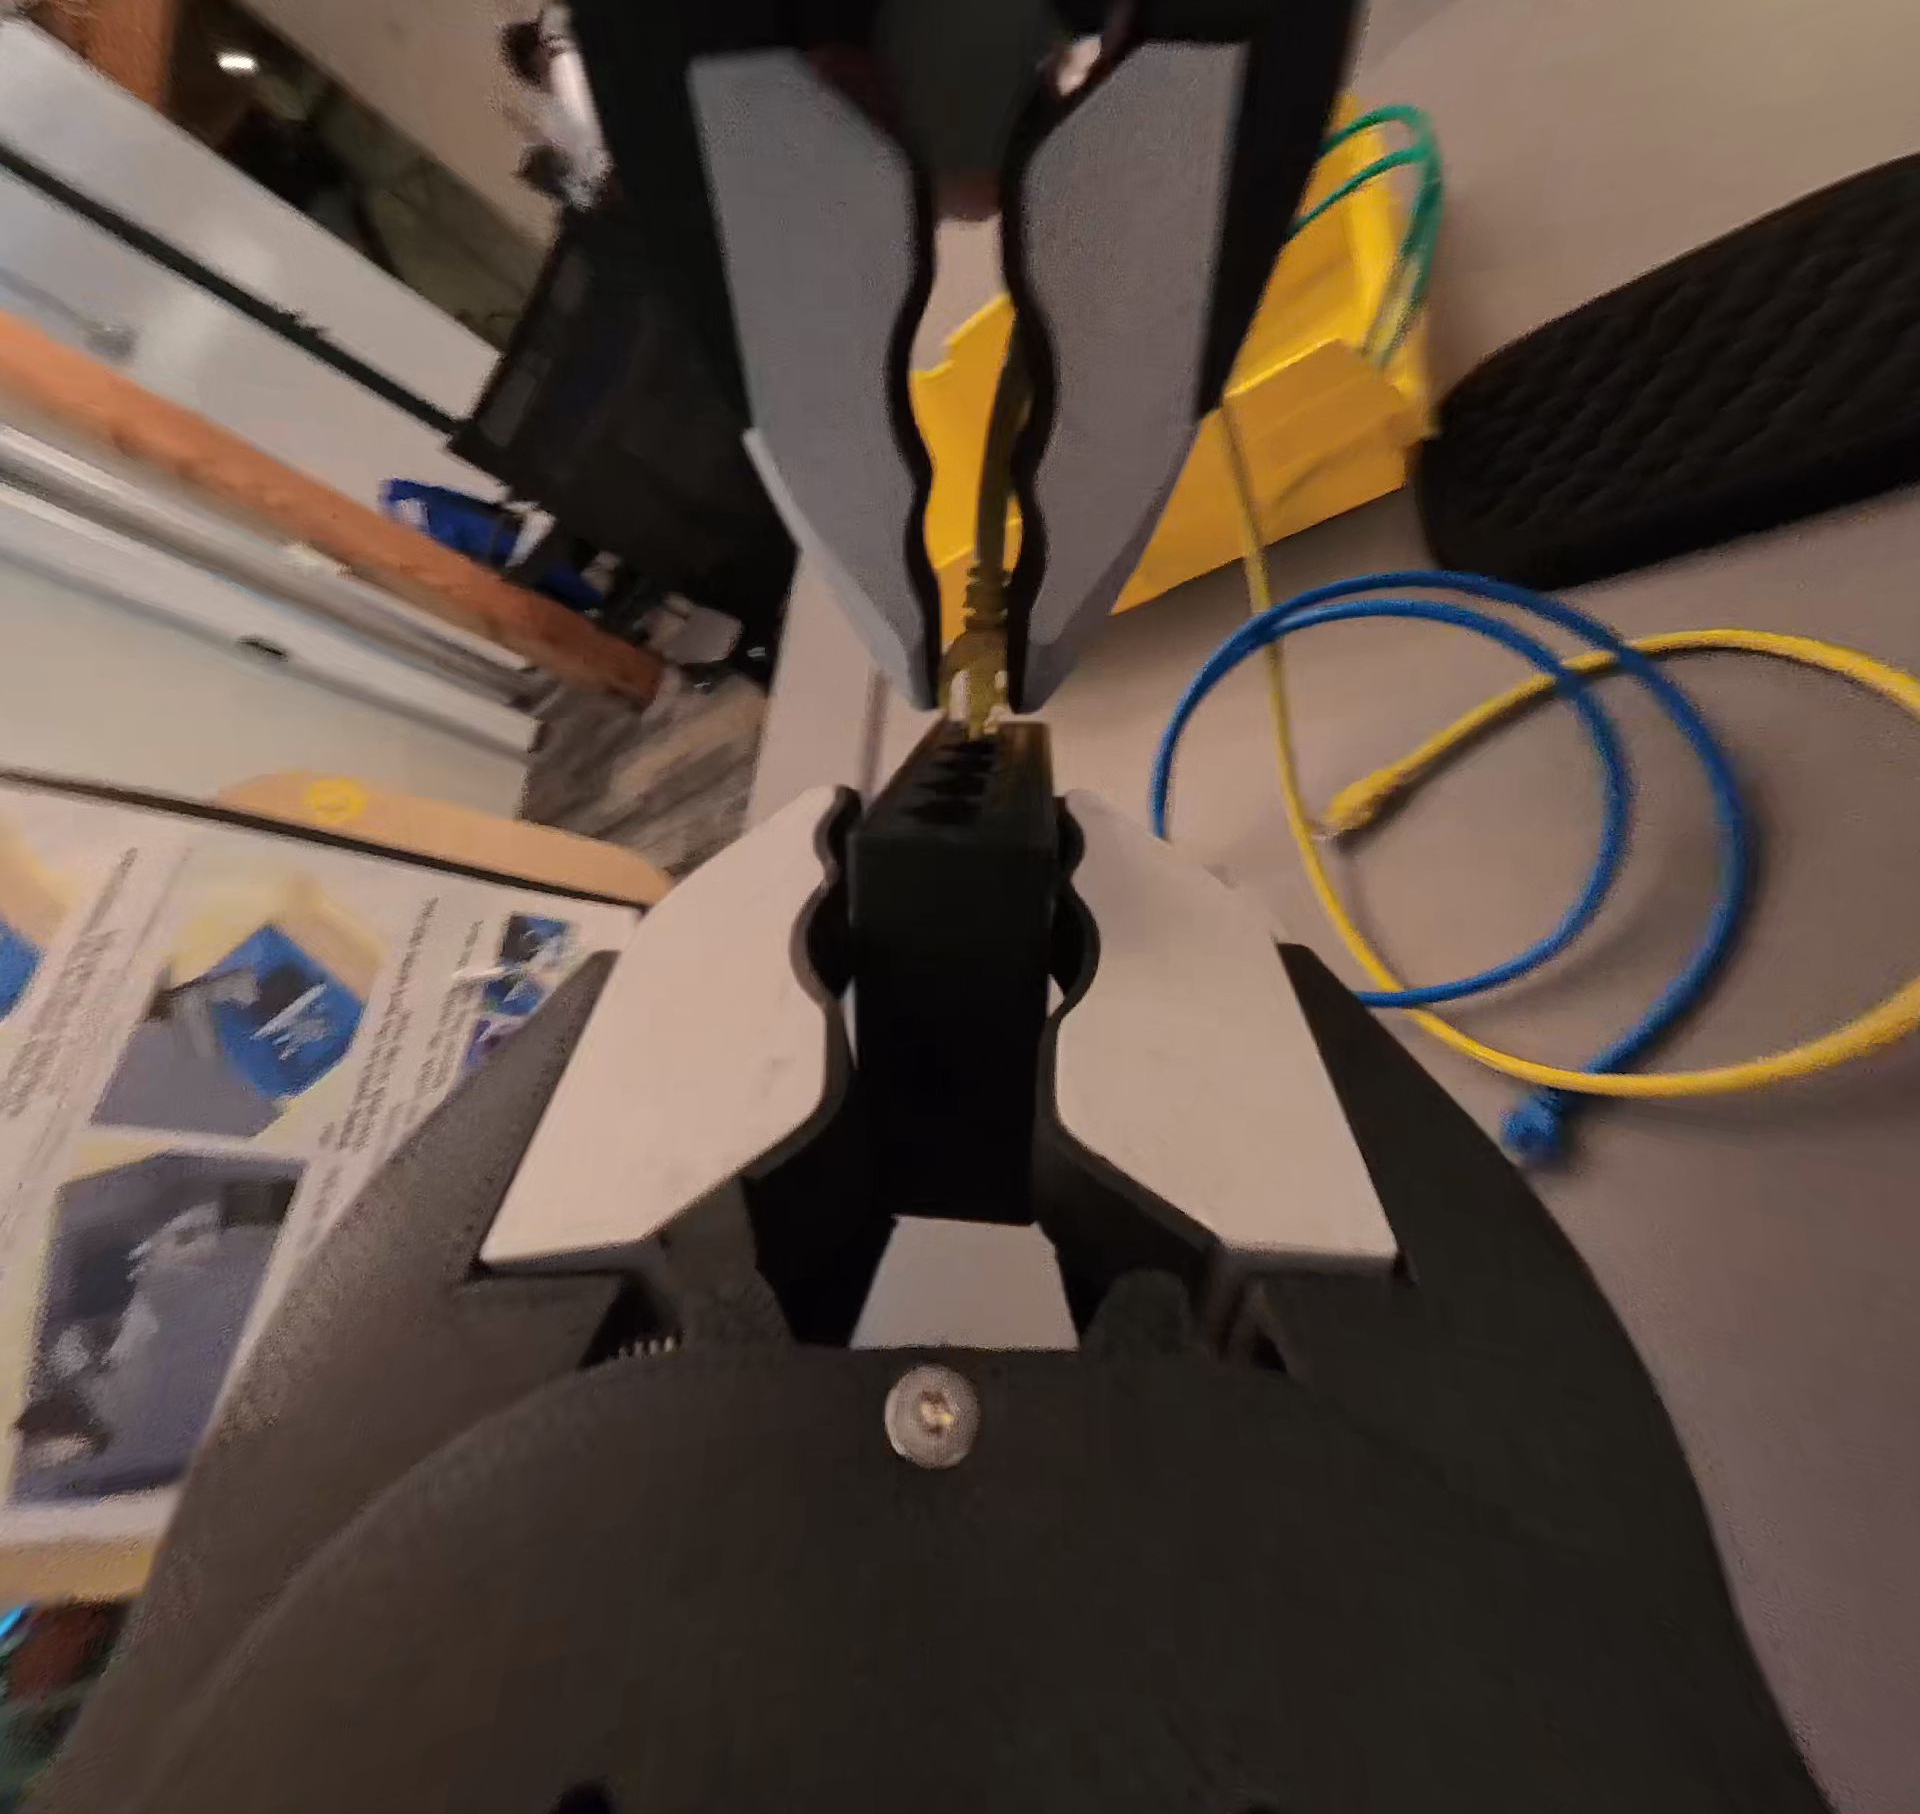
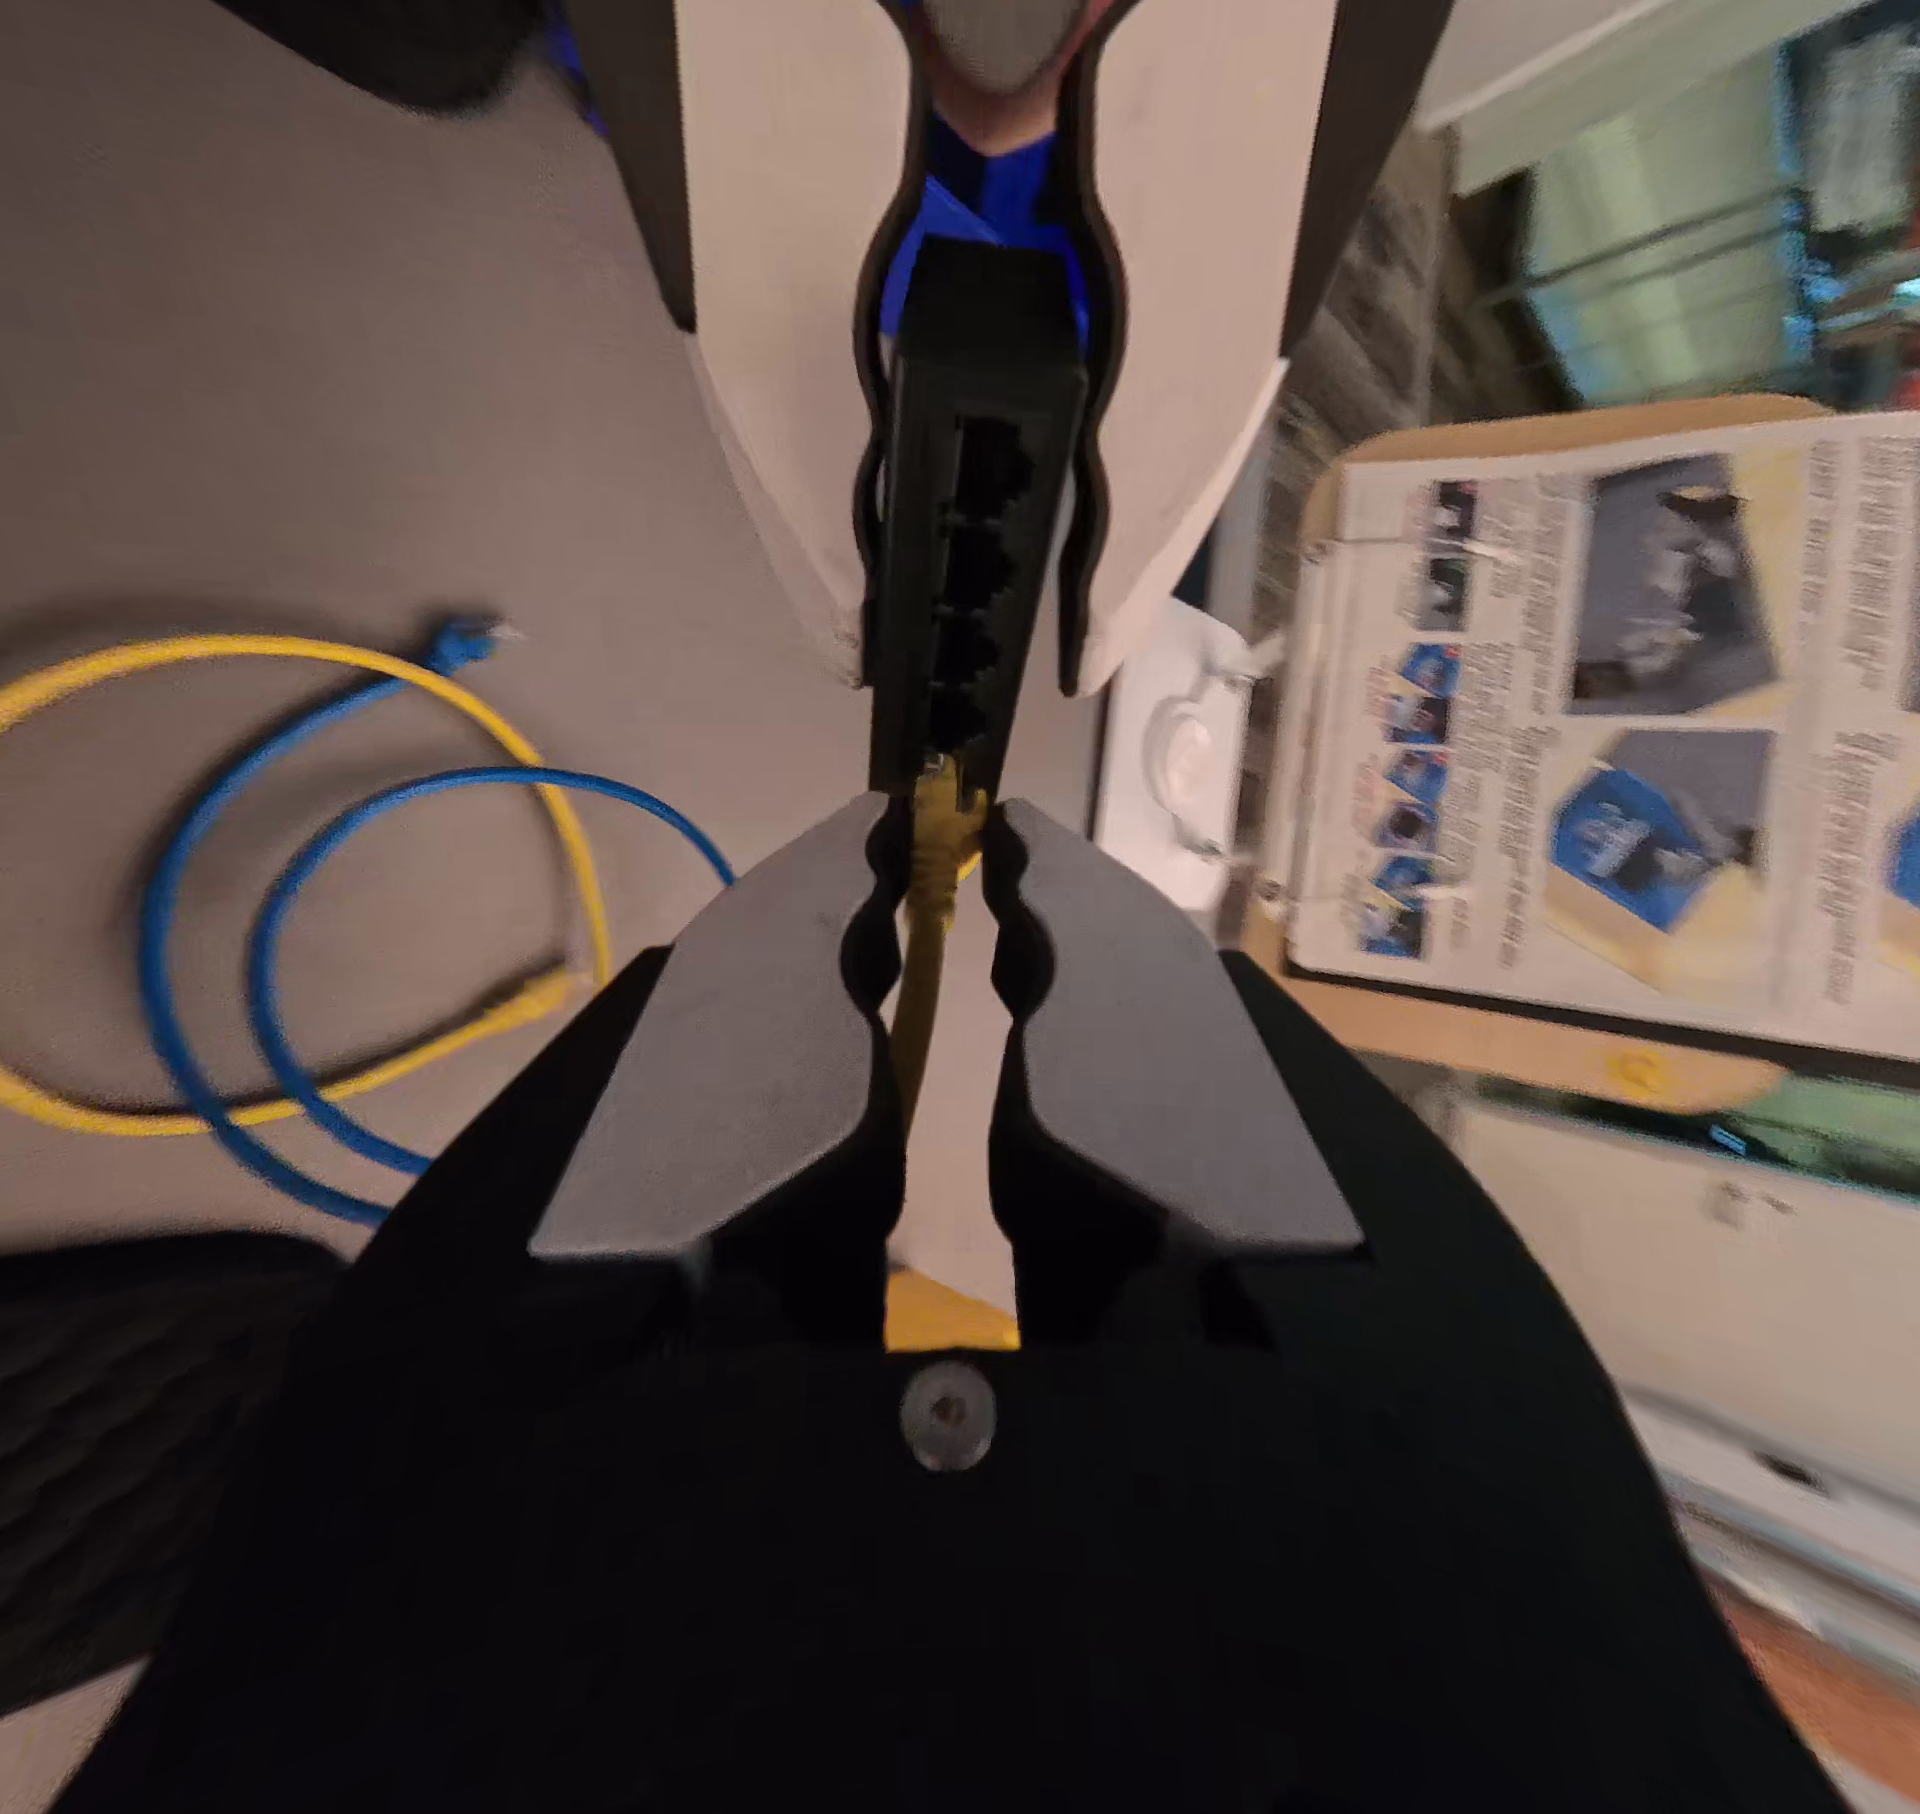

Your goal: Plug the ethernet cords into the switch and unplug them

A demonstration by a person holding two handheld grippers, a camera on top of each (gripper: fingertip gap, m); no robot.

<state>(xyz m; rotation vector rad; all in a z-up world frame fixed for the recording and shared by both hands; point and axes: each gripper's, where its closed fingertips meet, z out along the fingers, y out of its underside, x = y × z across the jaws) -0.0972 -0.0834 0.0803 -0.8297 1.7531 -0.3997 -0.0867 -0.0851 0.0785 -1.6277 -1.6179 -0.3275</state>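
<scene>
My left gripper [image 1: 954, 819] is shut on a black switch [image 1: 951, 985] and holds it above the grey table with its row of ports facing away. My right gripper [image 2: 940, 819] is shut on the plug of a yellow ethernet cord [image 2: 938, 845]. The plug's tip sits at the end port of the switch [image 2: 971, 517]; how deep it sits I cannot tell. In the left wrist view the right gripper [image 1: 975, 694] comes in from the top with the yellow plug [image 1: 977, 658]. In the right wrist view the left gripper [image 2: 966, 668] comes in from the top.
A blue cord [image 1: 1455, 995] and a loop of yellow cord [image 1: 1662, 1068] lie on the table, also in the right wrist view [image 2: 208, 829]. A yellow bin [image 1: 1299, 434] with a green cord [image 1: 1418, 175] and a black textured pad [image 1: 1683, 393] lie beyond. A printed sheet on cardboard [image 2: 1558, 725] lies beside. The tips of both grippers are at nearly the same place.
</scene>
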